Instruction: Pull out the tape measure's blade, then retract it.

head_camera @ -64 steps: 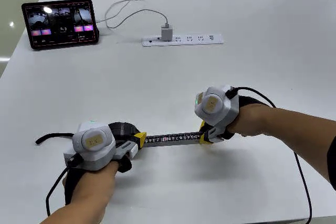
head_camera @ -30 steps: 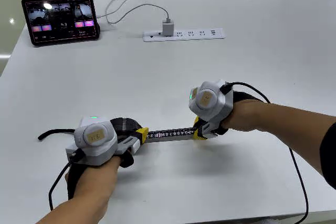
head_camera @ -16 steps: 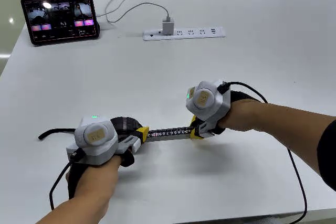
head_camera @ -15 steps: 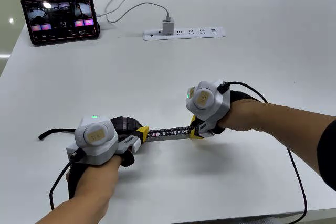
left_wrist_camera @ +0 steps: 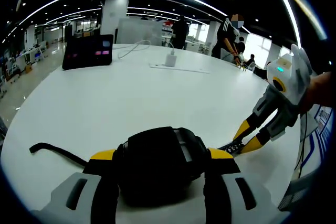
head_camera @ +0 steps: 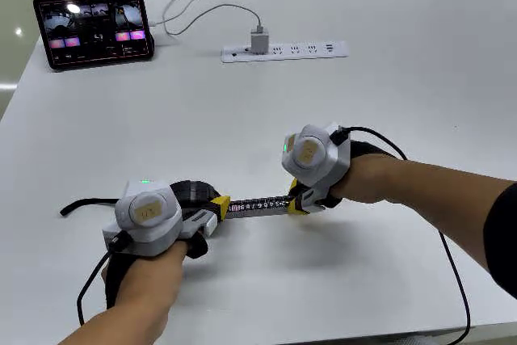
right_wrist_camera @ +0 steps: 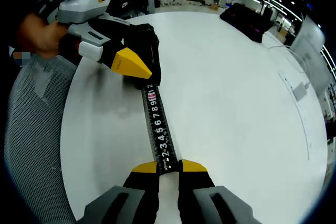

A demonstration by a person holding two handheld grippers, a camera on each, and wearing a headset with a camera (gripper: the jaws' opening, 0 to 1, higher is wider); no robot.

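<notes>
Clamping the tape measure case (left_wrist_camera: 157, 163) between its jaws, the left gripper (head_camera: 208, 217) anchors the housing; the short exposed blade (right_wrist_camera: 156, 124) runs rightward from it to the right gripper (right_wrist_camera: 169, 166), pinched on the blade tip (presumably to control travel).

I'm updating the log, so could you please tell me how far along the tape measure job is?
Done: the blade is pulled out of the case. In hand: the left gripper clamps the case, the right gripper pinches the blade's end, and the exposed length is shorter than two seconds ago, so retraction looks underway. Left: feeding the rest back in.
</notes>
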